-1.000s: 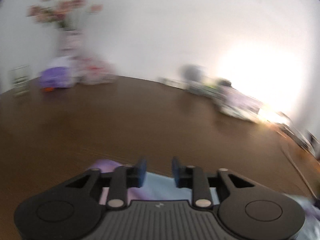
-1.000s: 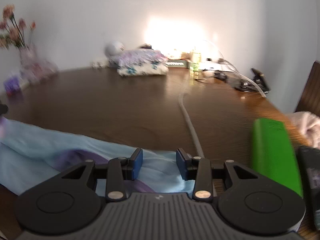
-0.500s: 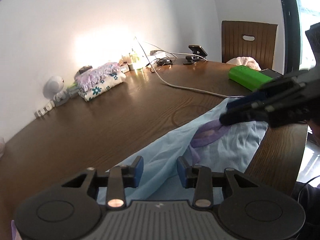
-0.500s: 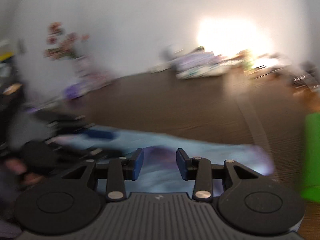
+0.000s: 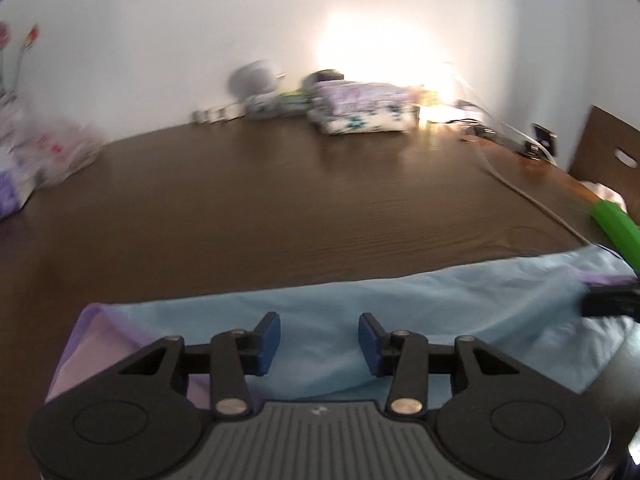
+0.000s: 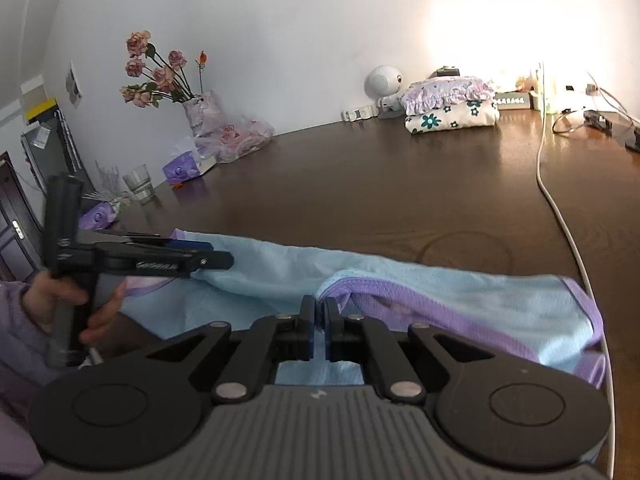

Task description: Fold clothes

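Each gripper is black plastic with a ribbed grey body marked by a small pale logo, flanked by two round black discs. Silver screws pin the black linkage arms. The left gripper (image 5: 319, 338) carries blue pads (image 5: 267, 338); the right gripper (image 6: 321, 326) shows blue on its pads too. Seen side-on, the left one has a black post handle and pale lettering. The person's hand (image 6: 56, 306) emerges from a lilac sleeve (image 6: 14, 344).

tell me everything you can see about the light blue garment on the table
The garment is thin light blue fabric with purple trim, mesh-like near the purple neckline. It lies spread and wrinkled along the near edge of the dark wooden table, a white cable running past its right end. The right gripper is shut on a fold by the neckline. The left gripper is open above its other end, its jaws having just been opening.
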`<state>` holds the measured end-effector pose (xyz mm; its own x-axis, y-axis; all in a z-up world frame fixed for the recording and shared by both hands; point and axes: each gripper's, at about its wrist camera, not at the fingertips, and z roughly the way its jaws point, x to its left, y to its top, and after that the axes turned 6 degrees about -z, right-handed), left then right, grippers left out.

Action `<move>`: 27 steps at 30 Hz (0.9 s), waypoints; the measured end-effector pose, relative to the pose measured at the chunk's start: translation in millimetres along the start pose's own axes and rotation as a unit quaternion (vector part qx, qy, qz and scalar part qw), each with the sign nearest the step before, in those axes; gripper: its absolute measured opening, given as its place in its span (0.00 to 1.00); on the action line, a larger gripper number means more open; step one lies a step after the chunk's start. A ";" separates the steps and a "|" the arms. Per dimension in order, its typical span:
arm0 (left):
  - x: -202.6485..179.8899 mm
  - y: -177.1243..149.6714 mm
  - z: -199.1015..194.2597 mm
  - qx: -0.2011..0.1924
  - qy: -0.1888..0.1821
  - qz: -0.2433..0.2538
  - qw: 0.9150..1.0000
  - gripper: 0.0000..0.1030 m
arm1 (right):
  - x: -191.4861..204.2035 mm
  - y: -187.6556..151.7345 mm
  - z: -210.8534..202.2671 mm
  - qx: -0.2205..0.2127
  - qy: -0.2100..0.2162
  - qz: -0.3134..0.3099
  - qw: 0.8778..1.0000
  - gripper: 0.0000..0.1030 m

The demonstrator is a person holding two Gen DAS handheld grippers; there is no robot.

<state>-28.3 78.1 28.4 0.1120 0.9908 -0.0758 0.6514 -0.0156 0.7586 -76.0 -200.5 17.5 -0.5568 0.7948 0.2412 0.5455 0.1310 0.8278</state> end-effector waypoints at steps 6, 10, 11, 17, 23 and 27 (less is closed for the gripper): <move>1.7 -2.0 -0.7 -0.004 0.010 0.005 1.000 0.48 | 3.9 -6.7 -2.6 0.039 0.011 -0.024 0.999 0.05; 5.1 -2.8 -2.8 -0.007 0.015 0.001 1.000 0.49 | 11.7 -2.7 -14.2 -0.010 -0.009 -0.037 0.999 0.08; 5.6 -2.9 -2.6 -0.007 0.015 0.001 1.000 0.49 | 12.3 -1.2 -11.2 -0.016 -0.010 -0.038 0.999 0.08; 10.4 -6.3 1.0 -0.015 0.047 -0.008 0.999 0.53 | 8.2 -7.5 11.2 0.005 -0.050 -0.057 0.997 0.17; 18.5 -0.3 -13.0 -0.033 0.047 -0.059 0.997 0.49 | -11.2 -9.6 -66.2 -0.045 -0.131 0.002 0.990 0.45; -4.5 5.1 -26.2 -0.060 -0.021 -0.082 0.995 0.50 | -30.4 -25.3 -98.1 -0.041 -0.174 0.088 0.980 0.58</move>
<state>-45.1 77.1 49.5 0.0451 0.9720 -0.2307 0.5692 0.1648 0.8055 -134.4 -286.1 39.0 -0.2044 0.9565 0.2080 0.5537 -0.0623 0.8304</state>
